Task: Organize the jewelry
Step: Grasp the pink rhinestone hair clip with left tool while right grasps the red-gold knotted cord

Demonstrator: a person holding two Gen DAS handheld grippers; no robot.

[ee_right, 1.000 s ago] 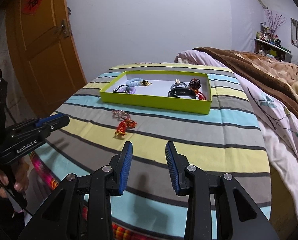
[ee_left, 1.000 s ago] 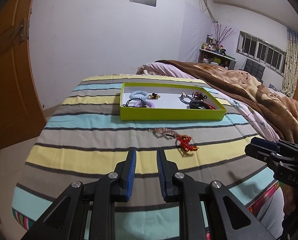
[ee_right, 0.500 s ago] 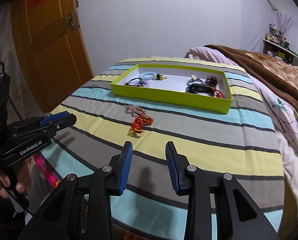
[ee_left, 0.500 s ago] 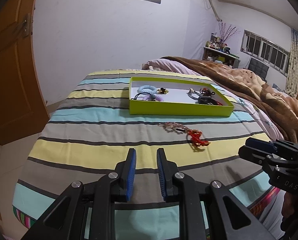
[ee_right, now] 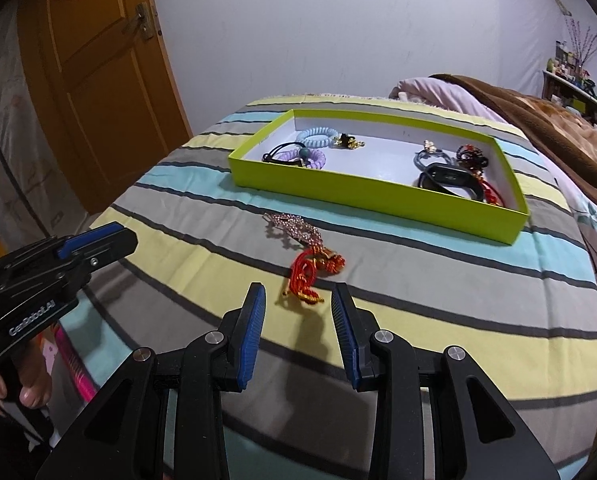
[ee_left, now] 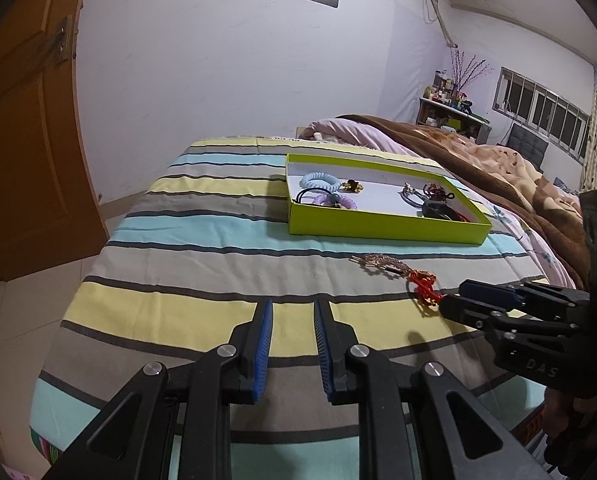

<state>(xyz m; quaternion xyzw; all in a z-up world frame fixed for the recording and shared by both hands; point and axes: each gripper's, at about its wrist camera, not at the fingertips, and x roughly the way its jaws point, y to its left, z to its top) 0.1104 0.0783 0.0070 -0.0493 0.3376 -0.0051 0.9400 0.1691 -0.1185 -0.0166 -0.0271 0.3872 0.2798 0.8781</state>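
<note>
One striped bedcover (ee_right: 438, 280) fills the frame's middle. On it, upper centre, sits one lime-green tray (ee_right: 362, 194) holding three coil hair ties, one black band, some small trinkets. One red-tasselled chain ornament (ee_right: 304, 258) lies loose below the tray, just ahead of the right gripper (ee_right: 298, 316), jaws apart, empty. Left gripper (ee_left: 292, 334), lower centre, likewise parted and empty.
</note>
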